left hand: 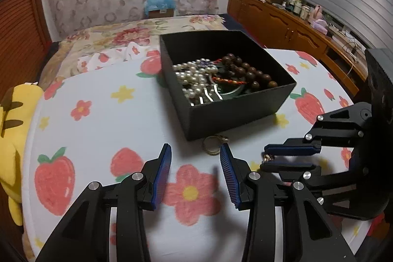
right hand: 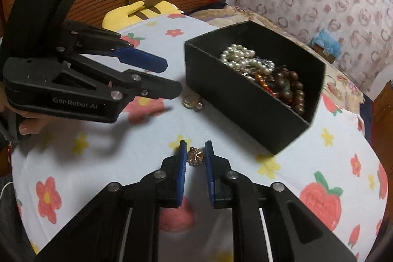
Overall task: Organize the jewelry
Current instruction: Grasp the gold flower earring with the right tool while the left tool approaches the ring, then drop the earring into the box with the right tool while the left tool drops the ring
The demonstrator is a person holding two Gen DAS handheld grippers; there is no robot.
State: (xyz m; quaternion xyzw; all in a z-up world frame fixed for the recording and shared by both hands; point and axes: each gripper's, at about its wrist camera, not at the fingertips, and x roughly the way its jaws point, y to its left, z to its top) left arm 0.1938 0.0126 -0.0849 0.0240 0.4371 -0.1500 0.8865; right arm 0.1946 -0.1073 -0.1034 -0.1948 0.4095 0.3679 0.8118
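A black box (left hand: 235, 112) (right hand: 235, 92) on the table holds pearl strands (left hand: 194, 73), brown wooden beads (left hand: 248, 70), a red cord and hair pins. A gold ring (left hand: 213, 143) (right hand: 191, 101) lies on the cloth just in front of the box. My left gripper (left hand: 195, 151) (right hand: 172, 76) is open, its fingertips just short of the ring. A small bronze flower-shaped piece (right hand: 195, 156) (left hand: 268, 158) lies on the cloth between the narrowly parted fingers of my right gripper (right hand: 195, 146) (left hand: 264, 156); touching cannot be told.
The table (left hand: 98, 119) has a white cloth with strawberries and flowers. A yellow plush toy (left hand: 12, 124) lies at its left edge. A bed with a floral cover (left hand: 118, 36) lies behind, and a wooden sideboard (left hand: 294, 26) stands at the right.
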